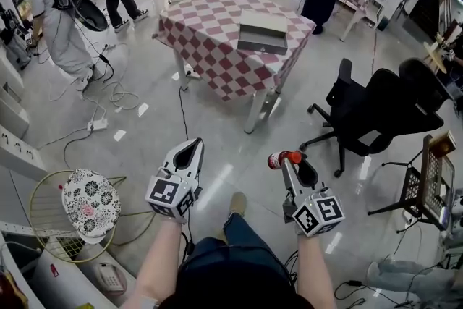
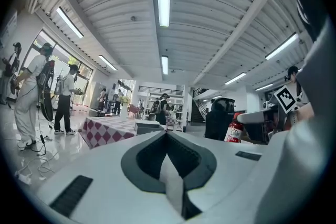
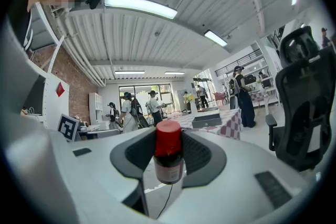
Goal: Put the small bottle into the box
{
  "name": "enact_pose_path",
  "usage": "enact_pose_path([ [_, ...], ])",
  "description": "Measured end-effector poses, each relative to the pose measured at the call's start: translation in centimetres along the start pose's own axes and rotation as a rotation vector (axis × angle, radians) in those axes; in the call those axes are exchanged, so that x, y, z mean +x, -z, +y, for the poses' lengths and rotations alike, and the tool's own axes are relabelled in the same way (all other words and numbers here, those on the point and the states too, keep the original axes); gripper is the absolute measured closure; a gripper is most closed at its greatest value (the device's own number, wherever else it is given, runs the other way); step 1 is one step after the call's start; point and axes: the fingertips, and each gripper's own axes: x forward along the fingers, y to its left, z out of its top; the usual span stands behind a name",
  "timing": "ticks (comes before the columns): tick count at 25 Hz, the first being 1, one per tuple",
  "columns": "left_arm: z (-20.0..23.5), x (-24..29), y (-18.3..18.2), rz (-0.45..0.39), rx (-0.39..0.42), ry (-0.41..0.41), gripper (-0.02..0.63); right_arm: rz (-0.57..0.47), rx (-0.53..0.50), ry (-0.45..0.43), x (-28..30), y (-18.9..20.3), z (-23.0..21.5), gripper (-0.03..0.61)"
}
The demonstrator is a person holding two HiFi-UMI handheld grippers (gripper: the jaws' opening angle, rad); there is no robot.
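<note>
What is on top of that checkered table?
A single grey box lies on the checkered cloth covering the table. The cloth hides the tabletop itself, and what the box holds cannot be made out.

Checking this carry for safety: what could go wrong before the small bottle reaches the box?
The small red-capped bottle is pinched by the right gripper only at its jaw tips, so it might slip while walking. Loose cables cross the floor near the checked table holding the grey box: a trip hazard.

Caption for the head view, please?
Right gripper holds the small bottle, left gripper shut and empty, the box sits on the checkered table ahead.
</note>
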Motion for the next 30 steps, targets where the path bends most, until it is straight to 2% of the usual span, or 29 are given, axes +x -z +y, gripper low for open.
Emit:
enact_pose_path([
  [16,6.2,6.6,-0.1,0.039,-0.019,-0.046,0.614,0.034,0.027,-0.016,8.7,-0.1,-4.4,0.431],
  [30,7.7,16.4,-1.3,0.032,-0.033,-0.056,0.614,0.035,0.039,-0.027,15.1,-2.4,-11.7,0.431],
])
